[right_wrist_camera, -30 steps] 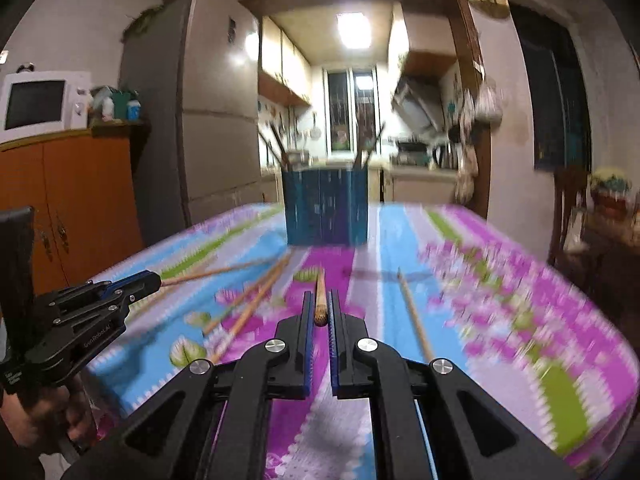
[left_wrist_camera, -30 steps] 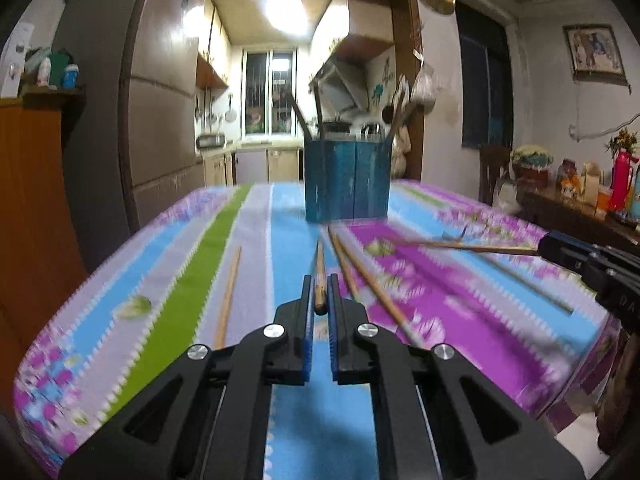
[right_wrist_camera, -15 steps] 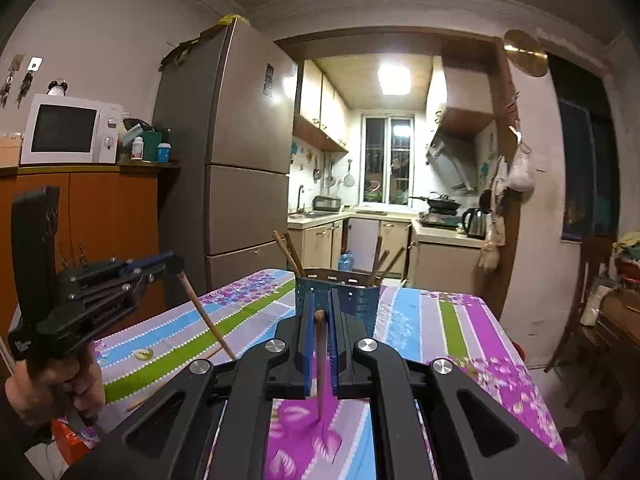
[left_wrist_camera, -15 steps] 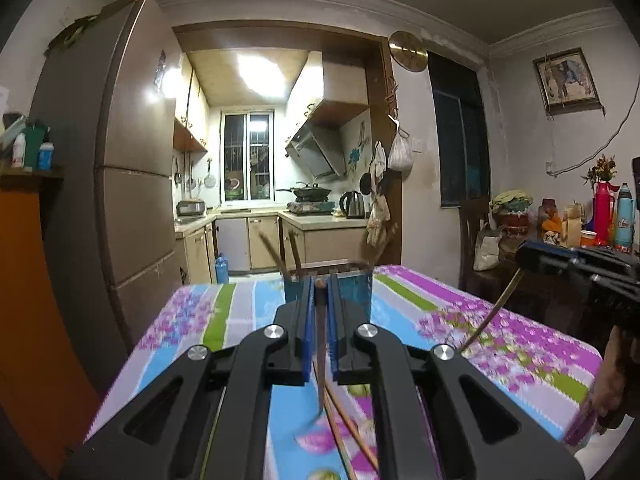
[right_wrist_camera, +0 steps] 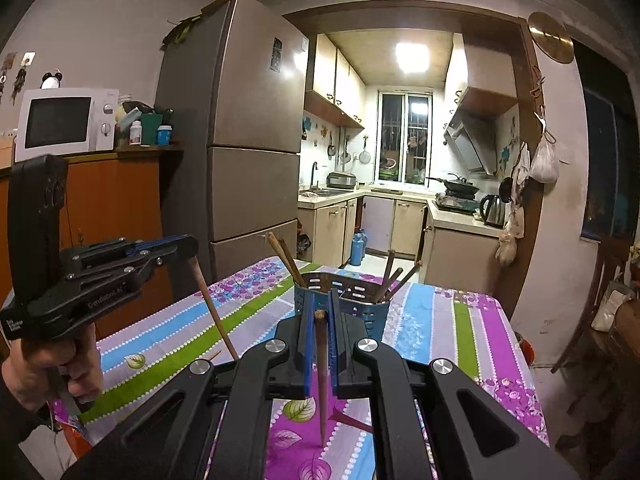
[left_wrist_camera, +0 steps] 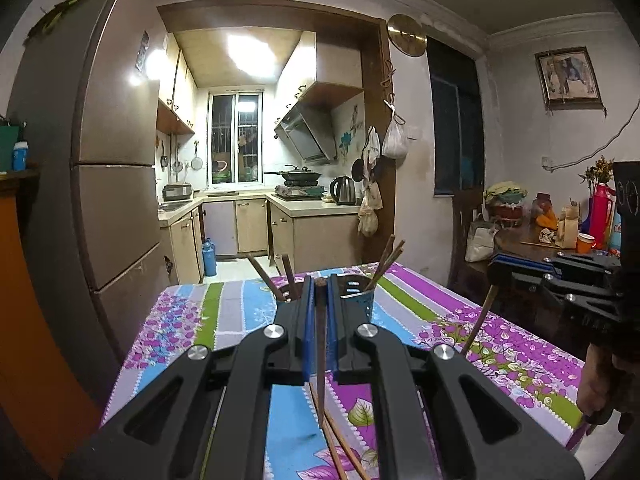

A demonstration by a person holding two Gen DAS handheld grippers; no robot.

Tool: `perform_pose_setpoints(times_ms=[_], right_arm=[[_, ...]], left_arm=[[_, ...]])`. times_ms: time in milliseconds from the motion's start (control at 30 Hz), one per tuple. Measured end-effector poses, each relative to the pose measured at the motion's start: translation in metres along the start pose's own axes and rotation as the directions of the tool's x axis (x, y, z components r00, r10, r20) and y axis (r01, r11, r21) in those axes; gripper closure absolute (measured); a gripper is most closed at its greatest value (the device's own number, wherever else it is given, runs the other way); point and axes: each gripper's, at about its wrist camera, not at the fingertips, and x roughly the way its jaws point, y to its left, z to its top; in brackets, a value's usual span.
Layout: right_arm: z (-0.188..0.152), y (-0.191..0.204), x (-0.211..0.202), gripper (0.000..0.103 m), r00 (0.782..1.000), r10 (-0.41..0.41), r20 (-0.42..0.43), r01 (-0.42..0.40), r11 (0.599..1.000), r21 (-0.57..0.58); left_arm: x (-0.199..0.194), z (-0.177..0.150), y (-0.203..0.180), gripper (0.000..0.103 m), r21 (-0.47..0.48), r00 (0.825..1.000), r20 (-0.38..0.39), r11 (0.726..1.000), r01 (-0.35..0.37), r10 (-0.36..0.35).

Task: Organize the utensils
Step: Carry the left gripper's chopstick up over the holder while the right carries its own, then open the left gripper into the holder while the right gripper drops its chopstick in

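My left gripper (left_wrist_camera: pixel 319 284) is shut on a brown wooden chopstick (left_wrist_camera: pixel 321 360) that hangs point-down above the table. My right gripper (right_wrist_camera: pixel 319 300) is likewise shut on a chopstick (right_wrist_camera: pixel 321 376) hanging point-down. A blue perforated utensil holder (right_wrist_camera: pixel 362 300) with several chopsticks leaning in it stands on the table just beyond both grippers; in the left view the utensil holder (left_wrist_camera: pixel 362 298) is half hidden behind the fingers. Each view shows the other gripper from the side: the right gripper (left_wrist_camera: pixel 496 274) at right, the left gripper (right_wrist_camera: pixel 188 246) at left, each with its stick slanting down.
Loose chopsticks (left_wrist_camera: pixel 340 440) lie on the floral striped tablecloth (left_wrist_camera: pixel 176 320) below the left gripper. A tall fridge (right_wrist_camera: pixel 248 140) stands left of the table and a cabinet with a microwave (right_wrist_camera: pixel 64 124) further left. A cluttered side table (left_wrist_camera: pixel 540 236) stands right.
Both grippers have risen from table level with their chopsticks, which swung from pointing forward to hanging down. The holder now appears lower, its rim visible just past the fingertips.
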Motion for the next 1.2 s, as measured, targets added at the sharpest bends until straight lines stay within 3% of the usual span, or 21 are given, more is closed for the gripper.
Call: perform_pose_setpoints(times_ms=[367,767,1000,1200], right_arm=[[0.038,-0.008,-0.006,0.096,0.998,-0.004,0.058,0.005,1.0,-0.019],[0.141,-0.03,0.0,0.096,0.986,0.001,0.169,0.004,1.0,-0.03],[0.194,-0.043,0.03,0.096,0.981,-0.017,0.195,0.024,0.999,-0.033],[0.197,-0.061,0.072,0.096,0.987,-0.032,0.161,0.032,0.999,-0.002]], left_arm=[[0.004,0.041,-0.004,0.098,0.041,1.0,-0.014,0.999,0.005,-0.004],[0.02,0.12,-0.007,0.098,0.047,0.999,0.048,0.999,0.004,-0.007],[0.049,0.156,-0.011,0.098,0.049,0.996,0.086,0.998,-0.027,0.023],[0.084,0.158,-0.009,0.098,0.029,0.997,0.067,0.999,-0.044,0.042]])
